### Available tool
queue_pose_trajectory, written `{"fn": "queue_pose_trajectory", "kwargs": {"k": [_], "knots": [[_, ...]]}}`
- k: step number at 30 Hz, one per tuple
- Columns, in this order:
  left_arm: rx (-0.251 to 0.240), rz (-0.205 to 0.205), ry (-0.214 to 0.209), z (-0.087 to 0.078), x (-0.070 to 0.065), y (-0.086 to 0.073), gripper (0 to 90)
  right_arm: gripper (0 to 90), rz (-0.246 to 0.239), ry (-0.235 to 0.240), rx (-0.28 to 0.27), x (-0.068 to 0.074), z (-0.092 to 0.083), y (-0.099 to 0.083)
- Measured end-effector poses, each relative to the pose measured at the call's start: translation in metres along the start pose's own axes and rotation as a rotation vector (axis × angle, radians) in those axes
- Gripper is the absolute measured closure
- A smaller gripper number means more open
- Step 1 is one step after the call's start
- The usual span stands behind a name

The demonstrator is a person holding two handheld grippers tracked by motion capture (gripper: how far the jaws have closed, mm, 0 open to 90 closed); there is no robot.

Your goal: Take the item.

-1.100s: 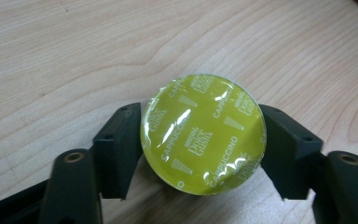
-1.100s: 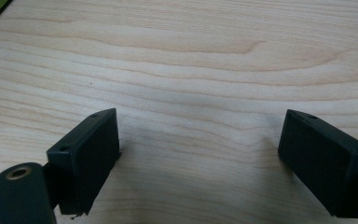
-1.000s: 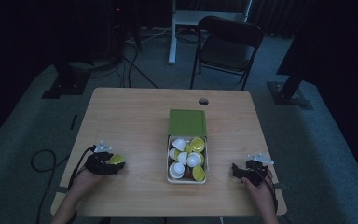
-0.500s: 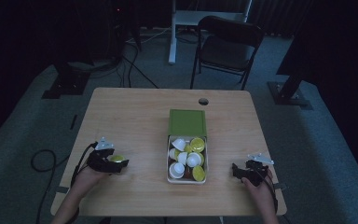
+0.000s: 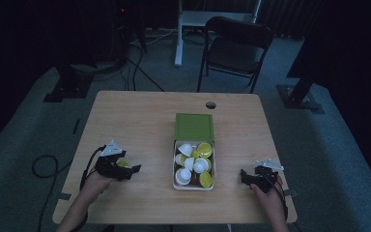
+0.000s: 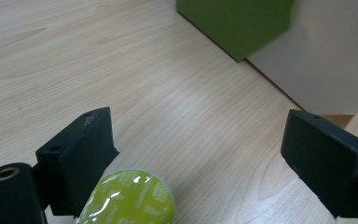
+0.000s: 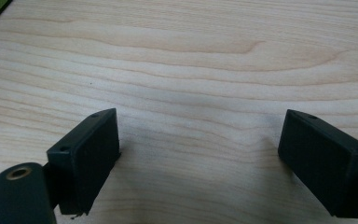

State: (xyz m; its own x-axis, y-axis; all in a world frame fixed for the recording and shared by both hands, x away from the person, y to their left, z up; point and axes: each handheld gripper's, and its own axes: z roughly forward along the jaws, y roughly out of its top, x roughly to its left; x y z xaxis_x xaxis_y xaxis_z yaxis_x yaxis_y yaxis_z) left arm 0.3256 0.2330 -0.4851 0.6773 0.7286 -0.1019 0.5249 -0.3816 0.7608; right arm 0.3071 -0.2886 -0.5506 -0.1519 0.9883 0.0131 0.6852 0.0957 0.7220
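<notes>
The left tool has just been opening; its jaws stand wide, and a yellow-lidded capsule lies loose on the worktop by one jaw, at nine o'clock from the box. The right tool gapes empty.

Left tongs opened, releasing the yellow-green capsule.
</notes>
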Motion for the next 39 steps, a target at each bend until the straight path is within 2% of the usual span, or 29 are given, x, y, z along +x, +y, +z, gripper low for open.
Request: {"fn": "queue_pose_trajectory", "kwargs": {"k": [4, 5, 6, 12, 17, 24, 31, 39], "knots": [[0.015, 0.029, -0.03, 0.003, -0.006, 0.0, 7.6, 11.9, 0.0, 0.0, 0.0, 0.0, 0.0, 0.0], [0.015, 0.029, -0.03, 0.003, -0.006, 0.0, 1.9, 11.9, 0.0, 0.0, 0.0, 0.0, 0.0, 0.0], [0.032, 0.038, -0.037, 0.006, -0.009, 0.0, 1.1, 11.9, 0.0, 0.0, 0.0, 0.0, 0.0, 0.0], [0.063, 0.08, -0.076, 0.013, -0.021, -0.002, 1.1, 11.9, 0.0, 0.0, 0.0, 0.0, 0.0, 0.0], [0.061, 0.119, -0.101, 0.019, -0.03, -0.004, 1.1, 11.9, 0.0, 0.0, 0.0, 0.0, 0.0, 0.0], [0.071, 0.167, -0.112, 0.026, -0.044, -0.008, 1.4, 11.9, 0.0, 0.0, 0.0, 0.0, 0.0, 0.0], [0.078, 0.189, -0.129, 0.031, -0.054, -0.013, 1.4, 11.9, 0.0, 0.0, 0.0, 0.0, 0.0, 0.0], [0.119, 0.237, -0.152, 0.041, -0.066, -0.024, 1.4, 11.9, 0.0, 0.0, 0.0, 0.0, 0.0, 0.0]]}}
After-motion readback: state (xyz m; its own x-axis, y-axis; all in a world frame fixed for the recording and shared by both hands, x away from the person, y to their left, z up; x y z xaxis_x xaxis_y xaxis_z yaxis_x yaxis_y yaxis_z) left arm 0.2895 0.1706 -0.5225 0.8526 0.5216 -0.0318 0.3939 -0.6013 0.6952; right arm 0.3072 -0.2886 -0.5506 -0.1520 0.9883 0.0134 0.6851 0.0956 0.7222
